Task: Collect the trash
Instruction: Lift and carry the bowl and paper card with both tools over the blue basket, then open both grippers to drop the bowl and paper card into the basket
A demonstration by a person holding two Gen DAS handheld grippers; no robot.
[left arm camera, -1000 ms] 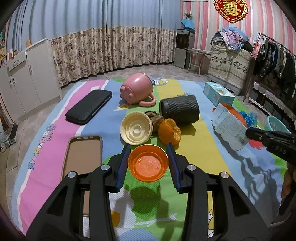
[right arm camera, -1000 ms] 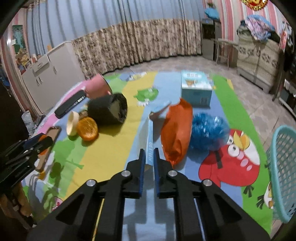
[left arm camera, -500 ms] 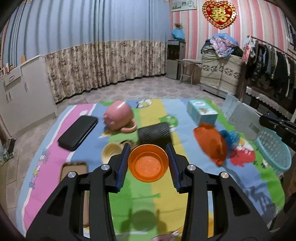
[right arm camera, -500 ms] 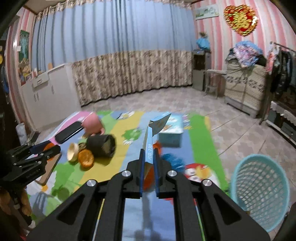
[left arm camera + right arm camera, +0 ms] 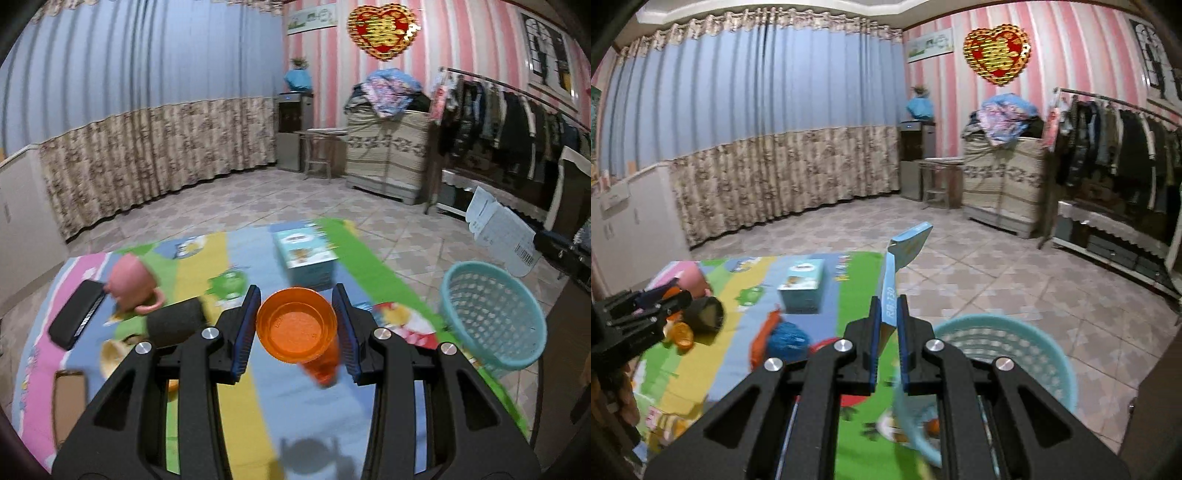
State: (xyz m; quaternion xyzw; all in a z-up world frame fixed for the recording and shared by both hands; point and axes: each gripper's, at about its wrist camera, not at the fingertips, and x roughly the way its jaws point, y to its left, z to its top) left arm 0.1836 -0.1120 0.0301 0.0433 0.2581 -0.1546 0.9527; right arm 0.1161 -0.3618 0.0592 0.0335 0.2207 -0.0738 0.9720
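An orange plastic cup (image 5: pixel 296 325) is clamped between the half-open left gripper (image 5: pixel 296 326), and a flattened blue carton (image 5: pixel 892 291) is pinched by the nearly closed right gripper (image 5: pixel 887 317), just above the teal basket (image 5: pixel 1015 343), presumably for dropping in.

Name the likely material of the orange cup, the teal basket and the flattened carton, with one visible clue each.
Orange cup: probably translucent plastic; light glows through its glossy wall.
Teal basket: moulded plastic, likely; regular lattice holes and a smooth rim.
Flattened carton: thin printed cardboard, apparently; sharp folds, pressed flat.
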